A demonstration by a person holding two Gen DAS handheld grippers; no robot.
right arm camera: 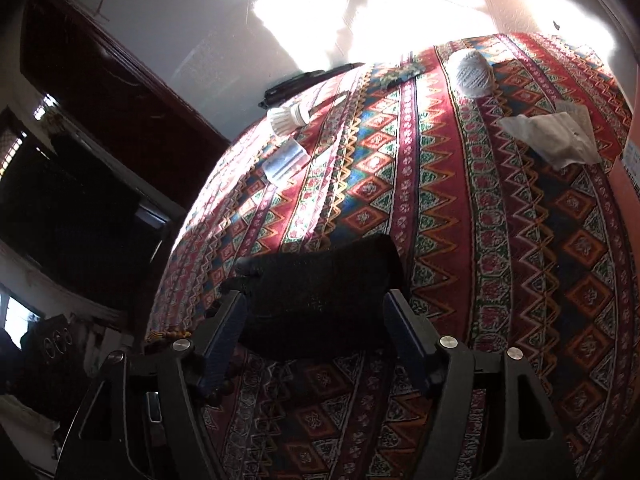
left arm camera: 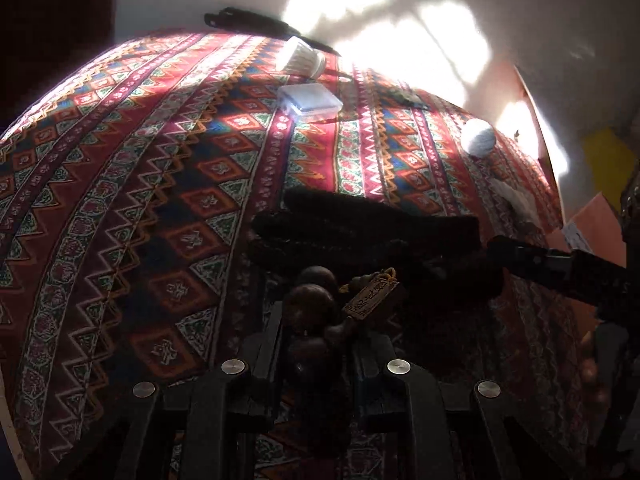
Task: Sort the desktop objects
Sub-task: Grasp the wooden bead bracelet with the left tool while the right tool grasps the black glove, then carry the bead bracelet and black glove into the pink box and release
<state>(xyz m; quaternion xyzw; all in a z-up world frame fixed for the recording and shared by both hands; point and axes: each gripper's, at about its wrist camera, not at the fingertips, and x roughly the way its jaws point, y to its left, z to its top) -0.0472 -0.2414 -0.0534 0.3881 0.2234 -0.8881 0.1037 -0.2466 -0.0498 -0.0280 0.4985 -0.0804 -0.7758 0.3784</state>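
Observation:
In the left wrist view my left gripper (left arm camera: pixel 316 332) is shut on a string of dark wooden beads (left arm camera: pixel 314 300), and a carved wooden tag (left arm camera: pixel 374 298) hangs off the string to the right. Just beyond the beads a black fabric pouch (left arm camera: pixel 360 232) lies on the patterned tablecloth (left arm camera: pixel 120 200). One of the right gripper's fingers (left arm camera: pixel 532 258) reaches the pouch from the right. In the right wrist view my right gripper (right arm camera: pixel 318 304) stands open, its two fingers on either side of the near end of the black pouch (right arm camera: pixel 320 272).
Toward the far edge lie a white shuttlecock (right arm camera: pixel 286 118), a clear plastic box (right arm camera: pixel 286 162), a white yarn ball (right arm camera: pixel 472 72) and crumpled white paper (right arm camera: pixel 556 136). A long dark object (right arm camera: pixel 308 82) rests along the back edge. An orange wall borders the right side.

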